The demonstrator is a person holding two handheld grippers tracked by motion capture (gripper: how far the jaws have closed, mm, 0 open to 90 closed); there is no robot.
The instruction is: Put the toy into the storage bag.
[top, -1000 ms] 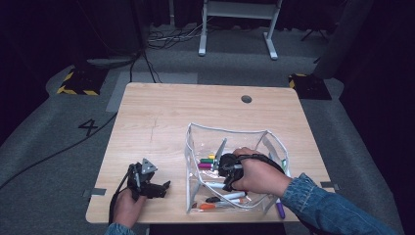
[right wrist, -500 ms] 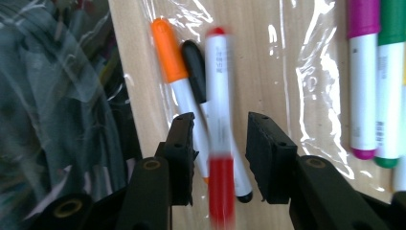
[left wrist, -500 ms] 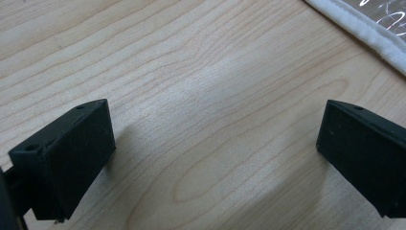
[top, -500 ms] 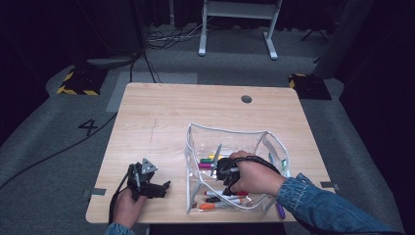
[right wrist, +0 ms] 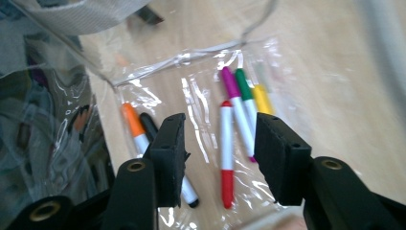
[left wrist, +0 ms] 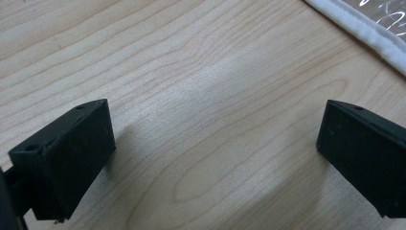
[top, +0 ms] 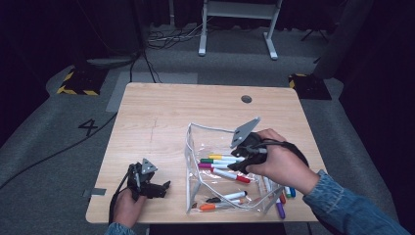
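A clear plastic pouch (top: 195,147) with a white rim stands open on the wooden table (top: 161,112). Inside it lie a red marker (top: 232,175), a green, yellow and magenta group (top: 214,161), and an orange marker (top: 214,206). My right gripper (top: 237,164) hovers over the pouch with a hand around it. Its jaws have just been opening and nothing is between them. In the right gripper view the gripper (right wrist: 220,129) looks down on the red marker (right wrist: 226,153), which lies on the pouch floor. My left gripper (top: 164,187) rests open on bare wood (left wrist: 191,72).
A purple marker (top: 280,209) and a blue one (top: 292,192) lie outside the pouch by the right forearm. A round grommet hole (top: 246,99) sits at the table's far side. The pouch's white edge (left wrist: 368,36) is close to the left gripper.
The right gripper has risen out of the pouch's lower part and its jaws have spread apart. The left gripper has kept still.
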